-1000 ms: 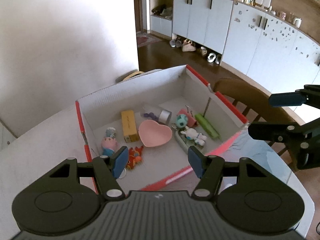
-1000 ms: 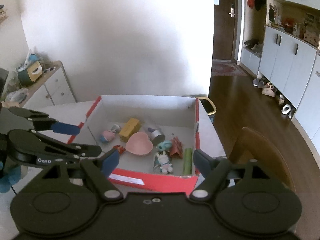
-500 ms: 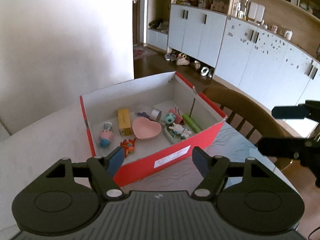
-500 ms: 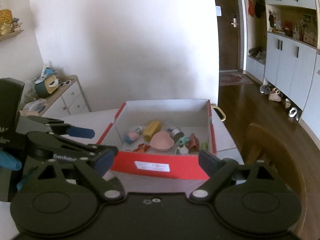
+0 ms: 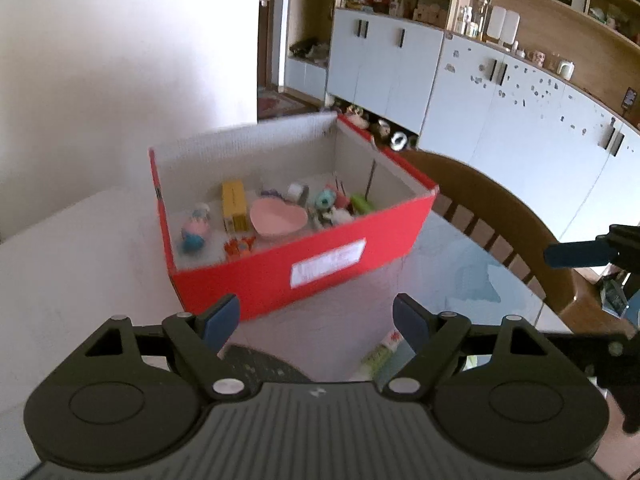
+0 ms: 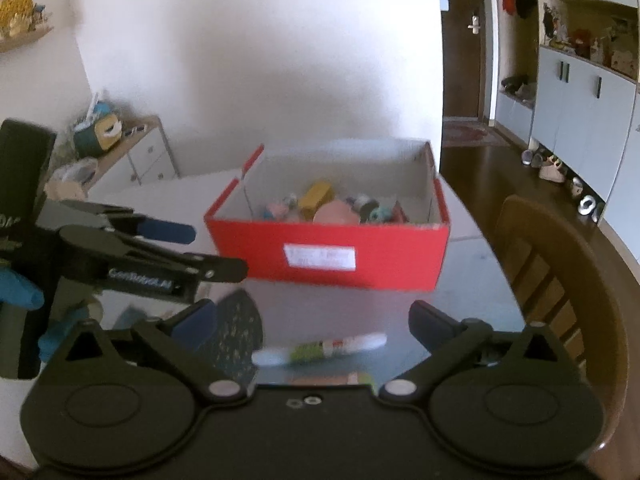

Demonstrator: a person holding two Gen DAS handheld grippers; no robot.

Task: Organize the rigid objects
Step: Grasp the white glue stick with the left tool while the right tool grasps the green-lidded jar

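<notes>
On the table, red box (image 5: 320, 256) holding pink heart dish (image 5: 278, 218), yellow block (image 5: 234, 206), perhaps figurines, both hand-held grippers spread apart, empty

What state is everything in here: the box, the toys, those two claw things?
Red box: open-topped, upright on the table.
Pink heart dish: inside the box, empty.
Yellow block: lying inside the box.
Tube: lying on the table, outside the box.
Left gripper: open, empty.
Right gripper: open, empty.

"GenRobot.AI" on left gripper (image 6: 188, 254) arm, white label on red box (image 6: 320, 257) too blurred to read
</notes>
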